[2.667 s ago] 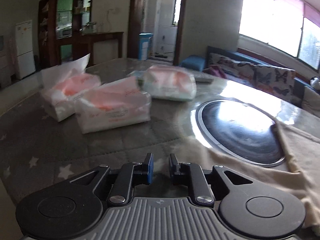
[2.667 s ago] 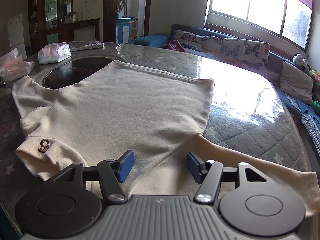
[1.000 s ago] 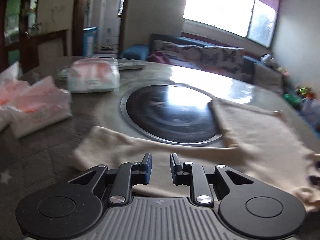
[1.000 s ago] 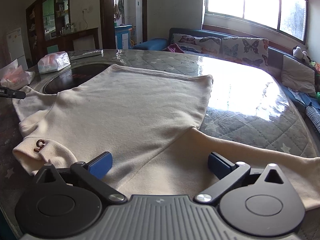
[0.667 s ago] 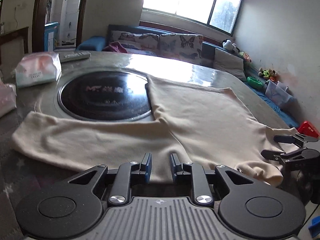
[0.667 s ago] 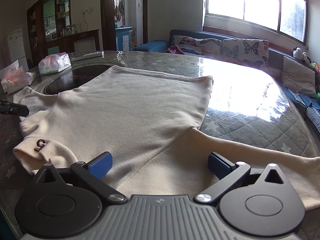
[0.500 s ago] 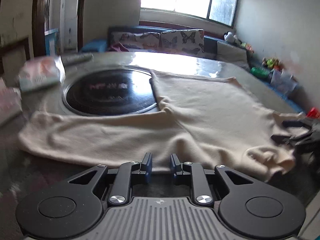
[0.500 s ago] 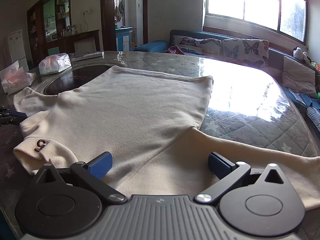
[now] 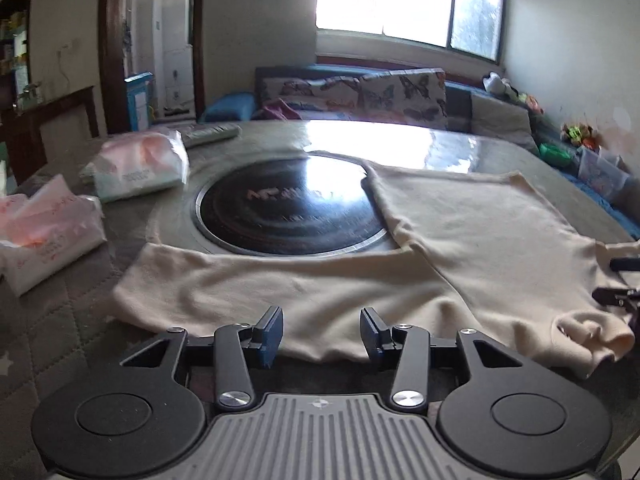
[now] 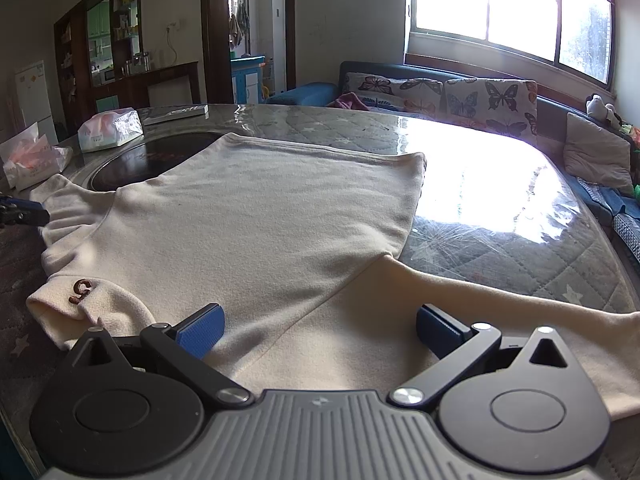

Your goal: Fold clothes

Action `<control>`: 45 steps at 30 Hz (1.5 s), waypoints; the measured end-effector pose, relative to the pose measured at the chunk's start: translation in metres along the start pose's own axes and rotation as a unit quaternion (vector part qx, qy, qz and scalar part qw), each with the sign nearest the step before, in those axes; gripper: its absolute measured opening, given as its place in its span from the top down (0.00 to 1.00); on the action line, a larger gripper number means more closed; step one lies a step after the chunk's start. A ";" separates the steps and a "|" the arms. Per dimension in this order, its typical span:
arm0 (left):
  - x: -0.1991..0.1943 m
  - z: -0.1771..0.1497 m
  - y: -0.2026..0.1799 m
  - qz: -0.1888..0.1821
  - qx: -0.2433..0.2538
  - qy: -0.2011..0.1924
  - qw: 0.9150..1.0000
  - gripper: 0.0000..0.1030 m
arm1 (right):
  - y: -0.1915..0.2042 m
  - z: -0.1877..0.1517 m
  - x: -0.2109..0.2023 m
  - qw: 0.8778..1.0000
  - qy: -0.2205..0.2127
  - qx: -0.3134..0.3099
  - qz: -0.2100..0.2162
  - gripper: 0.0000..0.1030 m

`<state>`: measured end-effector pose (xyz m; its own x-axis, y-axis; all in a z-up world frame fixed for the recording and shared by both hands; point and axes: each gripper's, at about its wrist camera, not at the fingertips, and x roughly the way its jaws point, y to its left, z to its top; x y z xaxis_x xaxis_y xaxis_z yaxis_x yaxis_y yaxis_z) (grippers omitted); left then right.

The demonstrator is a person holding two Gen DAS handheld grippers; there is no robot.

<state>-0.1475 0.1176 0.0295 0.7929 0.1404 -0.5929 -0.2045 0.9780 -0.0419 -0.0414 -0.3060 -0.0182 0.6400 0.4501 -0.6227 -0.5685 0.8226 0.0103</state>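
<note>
A cream long-sleeved top (image 10: 256, 224) lies spread flat on the round table, with a brown "5" mark (image 10: 81, 290) on its collar. In the left wrist view the top (image 9: 472, 232) has one sleeve (image 9: 248, 284) stretched out just ahead of my left gripper (image 9: 321, 334), which is open and empty at the sleeve's near edge. My right gripper (image 10: 318, 330) is wide open and empty over the other sleeve (image 10: 460, 312) near the shoulder. The left gripper's tip shows in the right wrist view (image 10: 24, 210).
A round black cooktop (image 9: 288, 208) sits set into the table (image 10: 500, 220), partly under the top. Tissue packs (image 9: 136, 166) (image 9: 44, 232) and a remote (image 9: 210, 135) lie at the left. A sofa (image 10: 444, 96) stands behind the table.
My left gripper has swung round from the tissue packs to the sleeve and has opened from nearly shut. My right gripper opened wide earlier and has held still since.
</note>
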 end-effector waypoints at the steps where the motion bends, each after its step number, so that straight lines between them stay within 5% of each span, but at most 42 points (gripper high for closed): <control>1: -0.002 0.002 0.005 0.013 -0.009 -0.006 1.000 0.55 | 0.000 0.000 0.000 1.000 0.000 0.000 0.000 0.00; 5: 0.002 0.010 0.039 0.115 -0.062 -0.015 0.991 0.55 | 0.000 0.000 0.000 1.000 0.000 0.000 0.000 0.00; 10: 0.024 0.010 0.069 0.168 -0.091 0.014 0.982 0.55 | 0.000 -0.001 0.000 1.000 -0.001 0.000 0.000 0.00; 12: 0.029 0.009 0.073 0.168 -0.098 0.016 0.981 0.56 | 0.000 -0.001 0.000 1.000 -0.001 0.000 0.000 0.00; 16: 0.034 0.012 0.074 0.163 -0.091 0.007 0.982 0.92 | 0.000 -0.001 0.000 1.000 -0.001 0.000 0.000 0.00; 22: 0.043 0.036 0.074 0.170 -0.041 -0.029 0.984 0.94 | 0.000 -0.001 0.000 1.000 -0.001 0.001 0.000 0.00; 29: 0.075 0.032 0.077 0.190 -0.009 -0.004 0.982 0.93 | 0.000 -0.001 0.000 1.000 -0.001 0.001 0.000 0.00; 33: 0.071 0.035 0.080 0.194 -0.025 -0.001 0.981 0.76 | 0.000 -0.001 0.000 1.000 -0.001 0.001 0.001 0.00; 37: 0.054 0.039 0.068 0.172 -0.027 -0.009 0.985 0.73 | 0.000 -0.001 0.000 1.000 -0.001 0.001 0.001 0.00; 45: 0.017 0.028 -0.020 -0.025 0.009 -0.026 0.999 0.73 | 0.000 -0.001 0.000 1.000 -0.001 0.001 0.001 0.00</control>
<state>-0.1140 0.1049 0.0434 0.8307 0.0996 -0.5478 -0.1548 0.9864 -0.0555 -0.0419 -0.3063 -0.0194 0.6402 0.4517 -0.6214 -0.5684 0.8227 0.0125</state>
